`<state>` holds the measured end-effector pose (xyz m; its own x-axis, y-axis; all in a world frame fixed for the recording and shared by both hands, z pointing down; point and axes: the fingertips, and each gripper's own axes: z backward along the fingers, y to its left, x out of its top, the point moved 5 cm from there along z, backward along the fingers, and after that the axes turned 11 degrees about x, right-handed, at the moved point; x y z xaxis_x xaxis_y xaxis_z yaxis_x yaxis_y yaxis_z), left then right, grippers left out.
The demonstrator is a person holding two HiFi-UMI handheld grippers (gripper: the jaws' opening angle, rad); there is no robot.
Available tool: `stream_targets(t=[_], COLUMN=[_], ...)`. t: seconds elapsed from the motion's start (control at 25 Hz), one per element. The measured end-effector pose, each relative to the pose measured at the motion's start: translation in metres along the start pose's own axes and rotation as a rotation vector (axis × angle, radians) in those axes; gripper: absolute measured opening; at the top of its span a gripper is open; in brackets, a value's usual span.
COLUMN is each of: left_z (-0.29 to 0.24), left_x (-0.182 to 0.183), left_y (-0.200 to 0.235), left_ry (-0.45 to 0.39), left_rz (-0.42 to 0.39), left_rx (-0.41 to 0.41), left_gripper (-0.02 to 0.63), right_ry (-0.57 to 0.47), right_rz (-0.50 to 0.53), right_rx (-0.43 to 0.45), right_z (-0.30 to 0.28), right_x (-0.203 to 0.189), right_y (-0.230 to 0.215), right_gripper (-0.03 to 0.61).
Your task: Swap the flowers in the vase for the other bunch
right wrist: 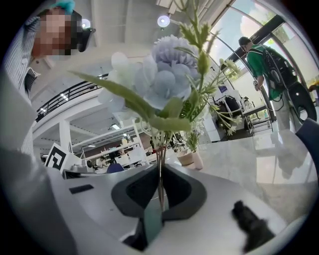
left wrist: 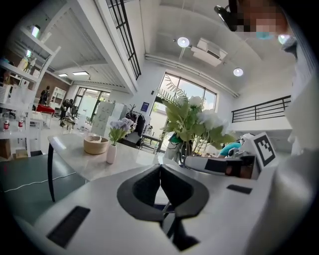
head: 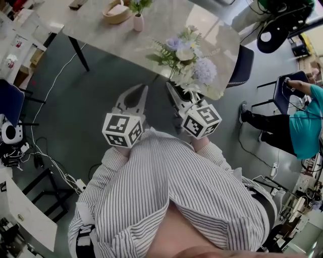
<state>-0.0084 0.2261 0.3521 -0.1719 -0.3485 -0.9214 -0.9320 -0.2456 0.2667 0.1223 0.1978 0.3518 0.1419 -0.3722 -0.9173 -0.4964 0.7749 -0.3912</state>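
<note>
In the head view, the right gripper [head: 172, 88] was clamped on the stems of a loose bunch of pale blue and white artificial flowers with green leaves [head: 187, 58], which it held upright over the near edge of the grey marble-look table [head: 166, 25]. Just beside it, the left gripper [head: 143, 90] had its jaws pressed together and carried nothing. At the table's far end stood the small pale pink vase [head: 138, 22] with a lavender-flowered sprig [head: 139, 5] in it. A round tan wooden bowl [head: 117, 12] sat just beside the vase, and both were well apart from the grippers.

In the left gripper view, the dark pads met with no gap and nothing between them. The vase [left wrist: 111, 153] stood ahead and to the left on the table, its sprig [left wrist: 121, 127] upright, and the held bunch [left wrist: 192, 119] showed to the right.

In the right gripper view, the jaws stood narrowly apart, pinching the thin stems, and the blooms [right wrist: 164, 79] rose above them. The vase [right wrist: 198, 160] looked small beyond.

By my reading the swap was barely begun. The new bunch was in hand, but the sprig had yet to be pulled out, probably by the empty left gripper, and the bunch had yet to go into the vase.
</note>
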Motion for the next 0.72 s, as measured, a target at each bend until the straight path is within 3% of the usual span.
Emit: stream_targets(t=[0.44, 0.72], left_z=[-0.078, -0.108], left_x=[0.061, 0.079], left_y=[0.061, 0.096], left_ry=[-0.021, -0.018], left_rz=[-0.042, -0.060], left_rx=[-0.065, -0.092], left_gripper=[0.012, 0.012], right_ry=[-0.041, -0.057], right_rz=[0.027, 0.022], right_rx=[-0.055, -0.081], right_z=[-0.083, -0.126], right_x=[0.044, 0.052], right_y=[-0.047, -0.064], right_gripper=[0.034, 0.034])
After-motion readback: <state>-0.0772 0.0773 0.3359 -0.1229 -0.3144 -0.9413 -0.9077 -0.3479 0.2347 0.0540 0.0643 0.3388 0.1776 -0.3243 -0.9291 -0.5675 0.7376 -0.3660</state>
